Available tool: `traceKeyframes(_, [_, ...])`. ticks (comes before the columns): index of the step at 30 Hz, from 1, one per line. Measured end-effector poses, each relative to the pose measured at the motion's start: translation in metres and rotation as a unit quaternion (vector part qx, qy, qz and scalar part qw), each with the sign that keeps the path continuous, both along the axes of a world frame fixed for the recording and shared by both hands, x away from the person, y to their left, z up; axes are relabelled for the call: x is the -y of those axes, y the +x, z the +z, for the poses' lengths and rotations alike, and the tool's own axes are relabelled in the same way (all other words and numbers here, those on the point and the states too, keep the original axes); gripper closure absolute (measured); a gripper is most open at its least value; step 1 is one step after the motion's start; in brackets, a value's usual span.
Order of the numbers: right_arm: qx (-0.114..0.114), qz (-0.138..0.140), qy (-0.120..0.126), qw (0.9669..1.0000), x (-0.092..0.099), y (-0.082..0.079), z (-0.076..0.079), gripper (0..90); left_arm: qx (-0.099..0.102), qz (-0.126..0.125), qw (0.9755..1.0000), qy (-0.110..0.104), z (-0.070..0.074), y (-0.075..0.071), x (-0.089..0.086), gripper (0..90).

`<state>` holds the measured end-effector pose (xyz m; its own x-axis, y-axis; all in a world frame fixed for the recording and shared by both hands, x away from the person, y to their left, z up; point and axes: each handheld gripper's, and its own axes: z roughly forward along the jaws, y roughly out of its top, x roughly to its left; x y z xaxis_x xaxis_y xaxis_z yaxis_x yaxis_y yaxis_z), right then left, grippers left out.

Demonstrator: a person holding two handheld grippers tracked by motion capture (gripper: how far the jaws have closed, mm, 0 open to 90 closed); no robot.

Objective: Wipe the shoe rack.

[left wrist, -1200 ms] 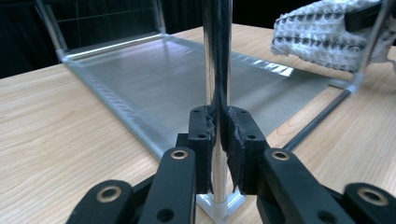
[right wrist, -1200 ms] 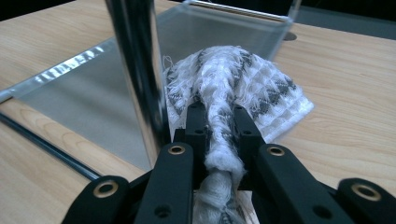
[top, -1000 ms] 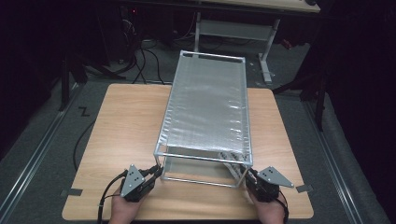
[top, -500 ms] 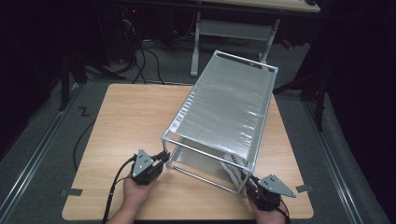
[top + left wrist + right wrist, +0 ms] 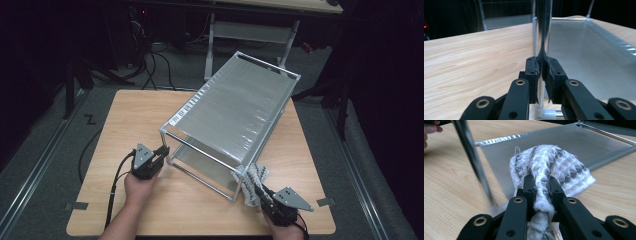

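Left claw [image 5: 543,75] pinches my rack's [image 5: 235,117] shiny corner post tight, and right claw [image 5: 541,192] squeezes a soft cloth [image 5: 554,167] beside it. I think the rack on the table [image 5: 125,125] is light, stiff and slippery, so posts grip best.

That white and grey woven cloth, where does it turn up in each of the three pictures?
High view: the cloth lies low and right of centre, at the metal rack's near right corner, pinched by the right gripper.
Left gripper view: not in it.
Right gripper view: the cloth sits centre, bunched between the black jaws.
Shared landmark: the rack's grey bottom shelf, also in the left gripper view.
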<state>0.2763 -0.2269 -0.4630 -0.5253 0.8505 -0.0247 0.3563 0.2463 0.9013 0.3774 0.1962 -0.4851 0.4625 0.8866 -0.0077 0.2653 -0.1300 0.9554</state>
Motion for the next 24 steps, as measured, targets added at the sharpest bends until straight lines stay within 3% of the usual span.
traceKeyframes(3, [-0.002, 0.000, 0.000, 1.0000, 0.001, 0.001, 0.000, 80.4, -0.008, 0.014, 0.9999, -0.002, 0.001, 0.006, -0.009, 80.4])
traceKeyframes(6, [-0.003, 0.000, 0.000, 1.0000, 0.001, 0.001, -0.001, 80.4, -0.018, 0.021, 0.9996, -0.008, 0.004, 0.003, -0.012, 76.4])
traceKeyframes(10, [-0.005, -0.002, 0.000, 1.0000, 0.003, 0.002, -0.002, 80.2, -0.013, 0.029, 0.9992, -0.026, 0.006, -0.017, -0.016, 59.8])
traceKeyframes(15, [-0.007, -0.006, 0.001, 1.0000, 0.006, 0.003, -0.002, 80.0, -0.008, 0.021, 0.9997, -0.013, 0.004, -0.046, -0.016, 54.7])
traceKeyframes(18, [-0.006, -0.009, 0.002, 0.9999, 0.007, 0.003, -0.001, 80.0, -0.023, -0.007, 0.9992, -0.032, 0.002, -0.062, -0.011, 54.4])
traceKeyframes(21, [-0.006, -0.012, 0.002, 0.9999, 0.009, 0.003, -0.001, 79.9, -0.023, -0.044, 0.9985, -0.022, 0.003, -0.074, 0.005, 53.5])
traceKeyframes(24, [-0.010, -0.016, -0.001, 0.9998, 0.011, 0.004, -0.002, 79.7, -0.026, -0.081, 0.9962, -0.019, 0.004, -0.080, 0.023, 52.3])
